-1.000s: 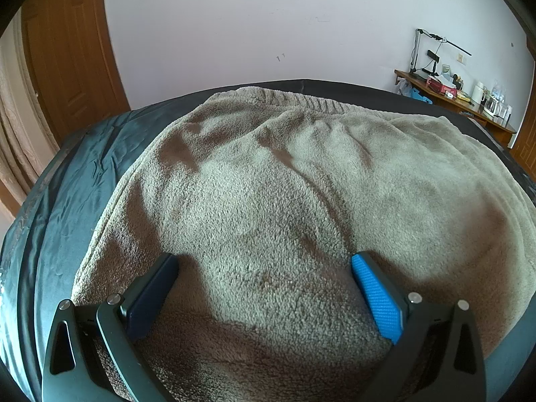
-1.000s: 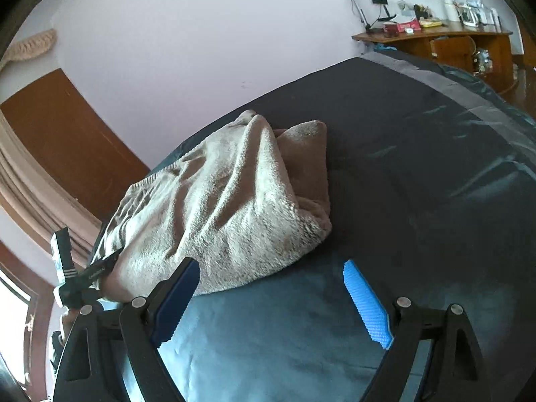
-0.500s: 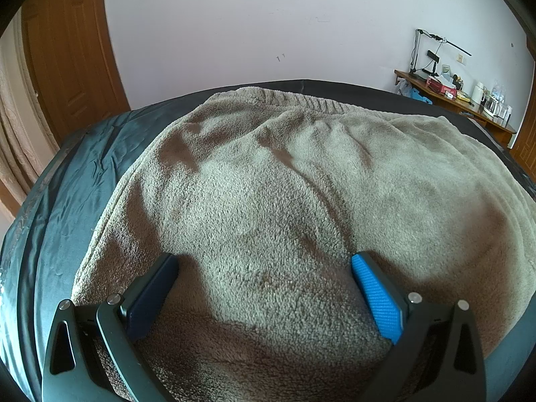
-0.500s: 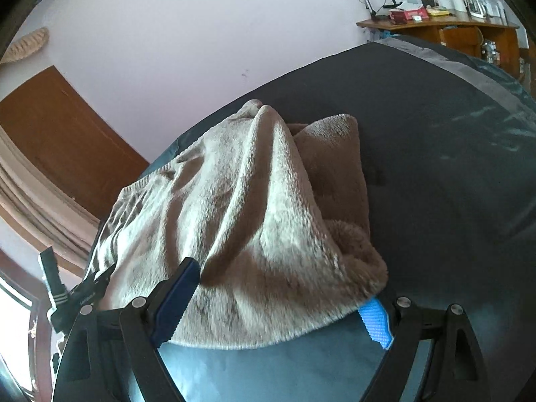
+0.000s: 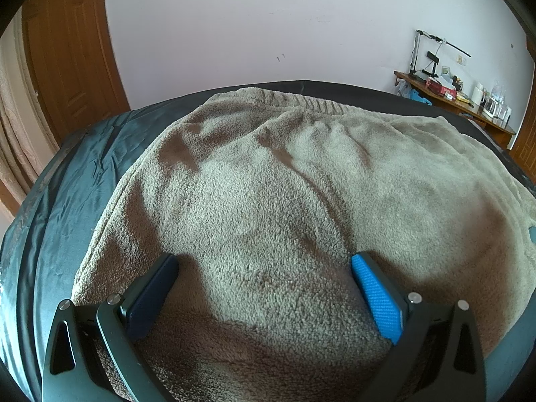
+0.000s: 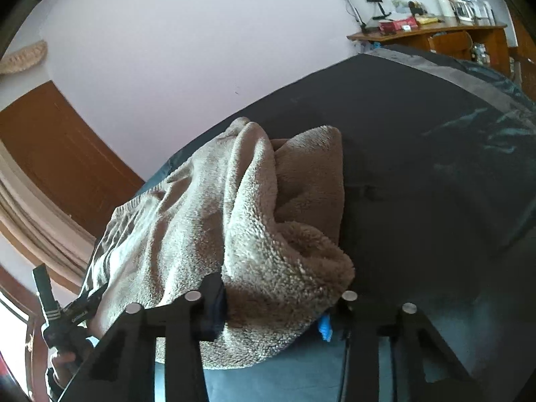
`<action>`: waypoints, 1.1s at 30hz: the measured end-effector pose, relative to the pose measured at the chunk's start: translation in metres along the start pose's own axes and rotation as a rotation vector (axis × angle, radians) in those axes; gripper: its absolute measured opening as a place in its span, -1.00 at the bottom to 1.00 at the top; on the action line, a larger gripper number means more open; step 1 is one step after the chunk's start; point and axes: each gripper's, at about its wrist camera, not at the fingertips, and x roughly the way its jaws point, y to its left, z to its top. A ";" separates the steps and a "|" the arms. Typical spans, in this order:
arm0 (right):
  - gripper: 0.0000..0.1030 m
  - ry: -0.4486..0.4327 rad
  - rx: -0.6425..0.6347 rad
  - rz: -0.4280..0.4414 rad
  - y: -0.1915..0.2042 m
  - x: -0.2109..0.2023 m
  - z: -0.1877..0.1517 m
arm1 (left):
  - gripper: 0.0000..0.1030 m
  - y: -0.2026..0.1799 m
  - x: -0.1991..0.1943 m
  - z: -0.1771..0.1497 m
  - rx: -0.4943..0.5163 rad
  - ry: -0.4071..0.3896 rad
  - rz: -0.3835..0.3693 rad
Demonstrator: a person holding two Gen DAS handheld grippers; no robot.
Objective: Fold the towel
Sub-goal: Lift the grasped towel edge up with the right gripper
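Note:
A fluffy beige towel (image 5: 284, 184) lies spread over the dark bed sheet (image 5: 67, 207). My left gripper (image 5: 264, 259) stands open at the towel's near edge, with both pads resting on the pile and a wide stretch of cloth between them. In the right wrist view the towel (image 6: 207, 221) is humped, with its right side turned over. My right gripper (image 6: 271, 305) has its jaws closing on the towel's near right corner. The bunched cloth fills the gap and hides most of the blue pad (image 6: 324, 326). The left gripper (image 6: 67, 315) shows at the far left, held by a hand.
The bed's dark sheet (image 6: 418, 167) stretches bare to the right of the towel. A wooden desk (image 6: 435, 33) with a lamp and small items stands against the back wall. A wooden door (image 5: 67, 57) and a curtain (image 5: 16, 140) are on the left.
My right gripper has moved forward onto the towel's near right corner, and its jaws have narrowed around the cloth. The left gripper and its part of the towel have not moved.

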 end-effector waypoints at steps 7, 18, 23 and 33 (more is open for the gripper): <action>-0.37 -0.097 -0.091 0.070 0.024 -0.024 0.011 | 0.99 0.018 -0.030 0.010 -0.038 -0.053 0.023; -0.45 -0.132 -0.143 0.154 0.068 -0.032 0.029 | 0.99 0.082 -0.050 0.005 -0.123 -0.040 0.050; -0.45 -0.134 -0.115 0.171 0.076 -0.023 0.032 | 0.99 0.103 -0.038 -0.010 -0.193 0.019 0.032; -0.50 -0.149 -0.187 0.305 0.143 -0.021 0.034 | 0.99 0.128 -0.046 -0.014 -0.315 0.002 0.049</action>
